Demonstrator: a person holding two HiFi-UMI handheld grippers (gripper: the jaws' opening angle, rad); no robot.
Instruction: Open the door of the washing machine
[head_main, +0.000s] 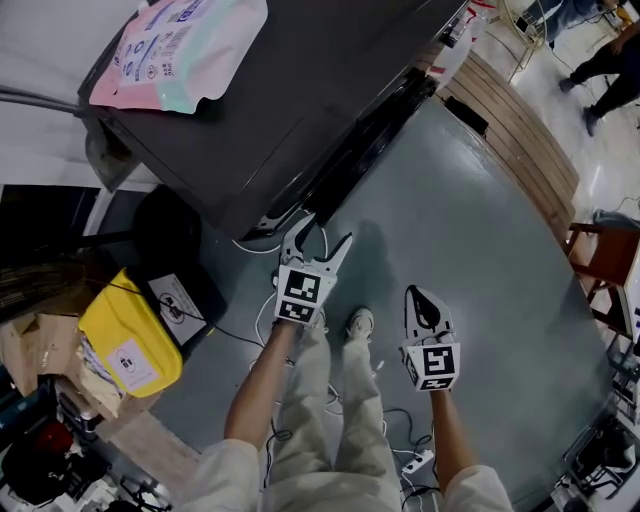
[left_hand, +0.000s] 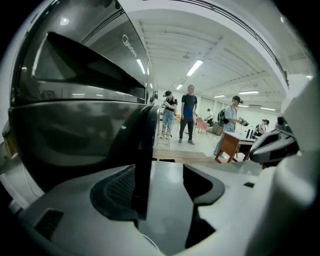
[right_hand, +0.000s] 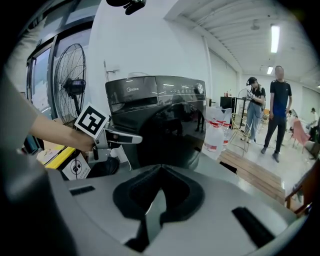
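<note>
From the head: looks steeply down, from well above, onto the top of the washing machine, the grey floor, the left gripper and the right gripper. From the left gripper: rides close against the door, faces level along the machine's front toward the people standing far off. From the right gripper: sits farther back, faces the washing machine at an angle, takes in the left gripper beside it. Shares the machine across all three views; shares the distant people between both gripper views.
</note>
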